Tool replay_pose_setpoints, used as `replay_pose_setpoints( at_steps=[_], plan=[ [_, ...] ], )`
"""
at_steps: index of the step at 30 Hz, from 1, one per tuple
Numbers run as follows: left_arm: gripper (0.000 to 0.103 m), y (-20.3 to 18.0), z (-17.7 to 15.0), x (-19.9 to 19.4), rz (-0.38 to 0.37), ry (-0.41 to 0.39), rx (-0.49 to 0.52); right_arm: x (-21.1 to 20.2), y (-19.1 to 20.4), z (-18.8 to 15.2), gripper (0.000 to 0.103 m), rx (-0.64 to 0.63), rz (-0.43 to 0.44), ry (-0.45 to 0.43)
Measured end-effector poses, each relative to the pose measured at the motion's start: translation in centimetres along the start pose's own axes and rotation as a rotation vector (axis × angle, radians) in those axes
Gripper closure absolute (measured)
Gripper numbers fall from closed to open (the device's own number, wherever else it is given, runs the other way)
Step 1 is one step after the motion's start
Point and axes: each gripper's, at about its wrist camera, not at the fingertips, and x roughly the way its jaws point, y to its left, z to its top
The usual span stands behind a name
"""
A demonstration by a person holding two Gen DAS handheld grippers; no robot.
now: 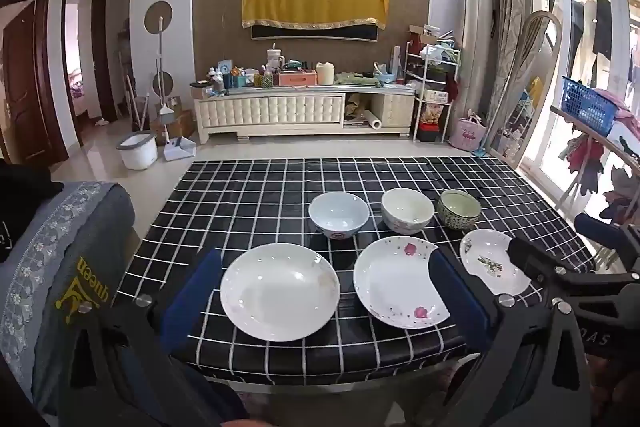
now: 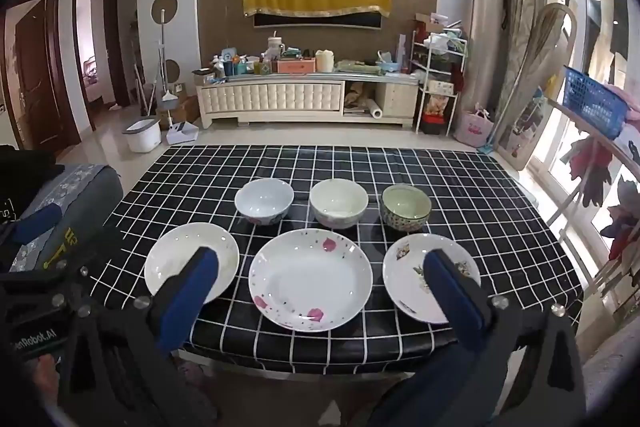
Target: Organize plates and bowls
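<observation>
Both pairs of tongs hang wide open and empty above the near edge of the black white-gridded bench (image 2: 460, 171). The left tongs (image 1: 324, 291) frame the plain white plate (image 1: 280, 291); the right tongs (image 2: 320, 291) straddle the white pink-petalled plate (image 2: 310, 279). A smaller flower-printed plate (image 2: 416, 267) lies rightward. Three bowls, pale blue (image 2: 264, 201), cream (image 2: 339, 202) and green patterned (image 2: 406, 207), line up behind, well apart, blocking nothing.
</observation>
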Motion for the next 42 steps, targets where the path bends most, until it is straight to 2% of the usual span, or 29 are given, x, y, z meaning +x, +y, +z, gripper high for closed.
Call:
replay_pose_setpoints(
  at_steps=[4, 6, 10, 42],
  plan=[
    [0.0, -0.4, -0.1, -0.1, 0.015, -0.003, -0.007, -0.1, 0.2, 0.0, 0.0, -0.001, 0.004, 0.003],
    [0.0, 0.5, -0.1, 0.4, -0.023, 0.024, -0.045, -0.2, 0.4, 0.1, 0.0, -0.003, 0.003, 0.002],
    [0.0, 0.7, 0.2, 0.4, -0.029, 0.023, -0.054, -0.3, 0.8, 0.4, 0.0, 0.003, 0.006, 0.013],
    [0.0, 0.3, -0.1, -0.1, -0.028, 0.019, -0.029, -0.5, -0.1, 0.0, 0.0, 0.018, 0.021, 0.029]
  ],
)
